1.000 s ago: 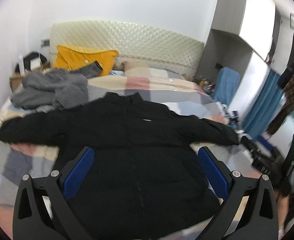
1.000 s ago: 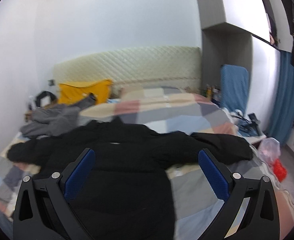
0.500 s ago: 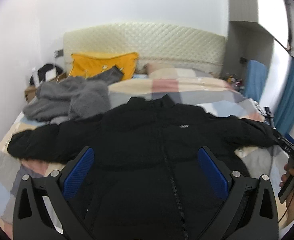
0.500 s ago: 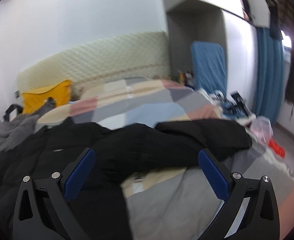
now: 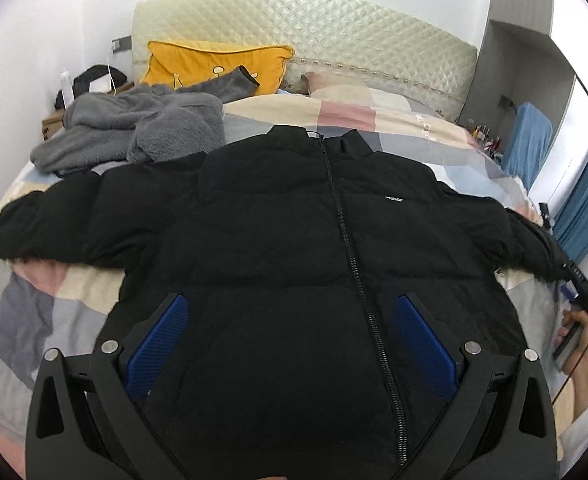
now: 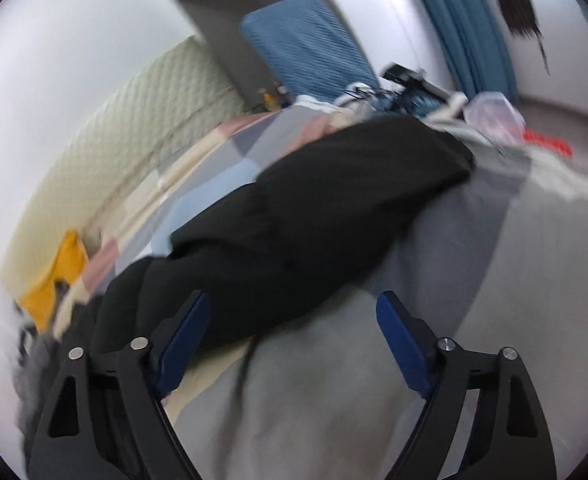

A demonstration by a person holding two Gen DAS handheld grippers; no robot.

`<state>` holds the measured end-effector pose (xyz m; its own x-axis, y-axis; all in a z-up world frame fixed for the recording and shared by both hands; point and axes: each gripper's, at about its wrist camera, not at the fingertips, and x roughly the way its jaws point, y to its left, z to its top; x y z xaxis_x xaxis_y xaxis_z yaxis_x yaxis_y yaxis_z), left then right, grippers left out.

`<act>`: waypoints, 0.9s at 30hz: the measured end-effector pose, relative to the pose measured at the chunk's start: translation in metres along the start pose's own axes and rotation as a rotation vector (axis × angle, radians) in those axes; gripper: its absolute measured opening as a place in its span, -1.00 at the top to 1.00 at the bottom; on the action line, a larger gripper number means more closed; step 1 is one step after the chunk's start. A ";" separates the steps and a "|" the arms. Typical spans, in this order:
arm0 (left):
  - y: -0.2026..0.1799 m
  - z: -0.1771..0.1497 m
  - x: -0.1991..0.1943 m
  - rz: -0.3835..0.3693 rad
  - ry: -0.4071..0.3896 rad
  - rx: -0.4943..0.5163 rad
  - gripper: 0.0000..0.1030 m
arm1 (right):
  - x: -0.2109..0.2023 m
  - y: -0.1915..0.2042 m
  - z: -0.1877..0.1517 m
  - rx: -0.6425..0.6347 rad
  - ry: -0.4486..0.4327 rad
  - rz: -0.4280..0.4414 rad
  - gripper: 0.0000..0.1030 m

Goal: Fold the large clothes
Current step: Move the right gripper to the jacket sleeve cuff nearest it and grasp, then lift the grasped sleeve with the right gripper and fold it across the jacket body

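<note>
A black puffer jacket (image 5: 294, 240) lies front up on the bed, zipped, with both sleeves spread out to the sides. My left gripper (image 5: 291, 340) is open and empty, hovering above the jacket's lower front. In the blurred, tilted right wrist view my right gripper (image 6: 291, 338) is open and empty above the jacket's right sleeve (image 6: 314, 216), whose cuff (image 6: 450, 156) lies near the bed's right edge. The right gripper body and the hand holding it show at the right edge of the left wrist view (image 5: 578, 320).
The bed has a patchwork cover (image 5: 53, 304) and a quilted cream headboard (image 5: 314, 36). A grey fleece garment (image 5: 141, 124) and a yellow pillow (image 5: 213, 64) lie at the far left. A blue chair (image 6: 310, 48), clutter and blue curtains (image 6: 478, 28) stand beside the bed's right side.
My left gripper has swung left and come to rest centred over the jacket's front. My right gripper has swung right and tilted, moving down close over the right sleeve.
</note>
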<state>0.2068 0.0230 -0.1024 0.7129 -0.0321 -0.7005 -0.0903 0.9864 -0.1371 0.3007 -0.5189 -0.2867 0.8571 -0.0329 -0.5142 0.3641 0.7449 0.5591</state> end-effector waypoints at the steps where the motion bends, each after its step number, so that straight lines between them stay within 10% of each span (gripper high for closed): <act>1: -0.002 0.000 0.001 -0.004 0.001 -0.004 -1.00 | 0.001 -0.007 0.000 0.028 -0.007 0.023 -0.60; 23: -0.031 -0.006 0.029 0.088 -0.050 0.085 -1.00 | 0.084 -0.017 0.058 0.075 -0.043 0.098 -0.67; 27: -0.034 -0.008 0.056 0.077 -0.011 0.089 -1.00 | 0.090 0.001 0.056 0.036 -0.036 0.120 -0.28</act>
<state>0.2438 -0.0135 -0.1427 0.7136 0.0452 -0.6991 -0.0830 0.9963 -0.0202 0.3990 -0.5583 -0.2962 0.9074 0.0307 -0.4192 0.2707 0.7203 0.6387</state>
